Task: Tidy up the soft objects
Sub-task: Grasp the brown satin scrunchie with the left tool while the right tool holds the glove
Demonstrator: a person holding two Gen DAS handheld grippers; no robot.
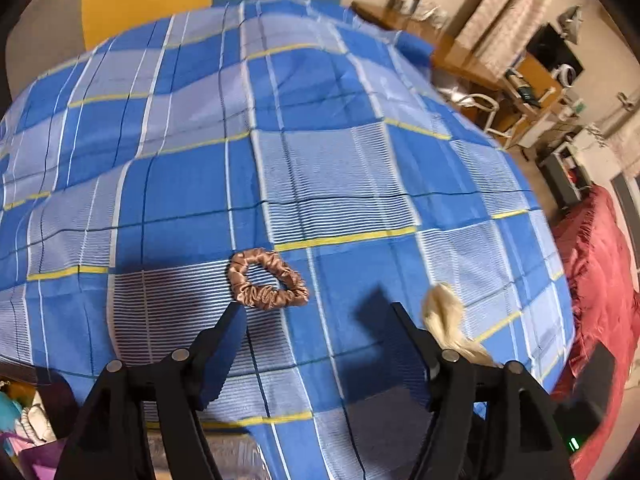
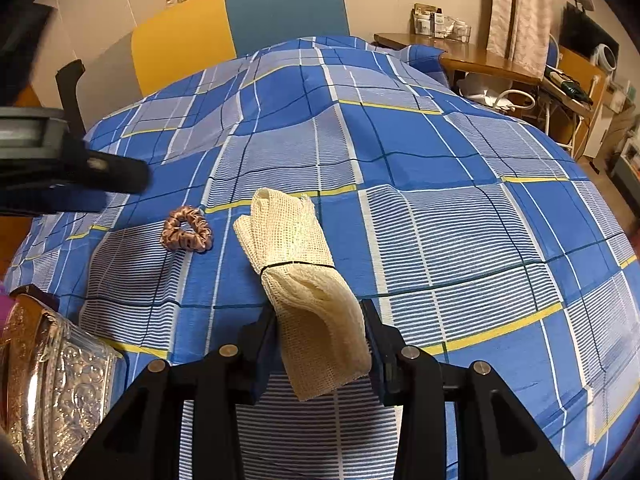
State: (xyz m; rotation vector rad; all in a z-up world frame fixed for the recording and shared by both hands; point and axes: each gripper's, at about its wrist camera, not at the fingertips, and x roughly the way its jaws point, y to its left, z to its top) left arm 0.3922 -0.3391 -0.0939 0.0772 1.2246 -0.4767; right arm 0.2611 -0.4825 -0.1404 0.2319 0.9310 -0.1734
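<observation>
A folded cream mesh cloth, tied round its middle with a thin black band, lies on the blue checked bedspread, and the right gripper is closed on its near end. Just left of the cloth lies a brown satin scrunchie. The left gripper hangs over the scrunchie with jaws wide apart and nothing between them. An embossed glass dish sits at the bed's near left edge (partly cut off).
</observation>
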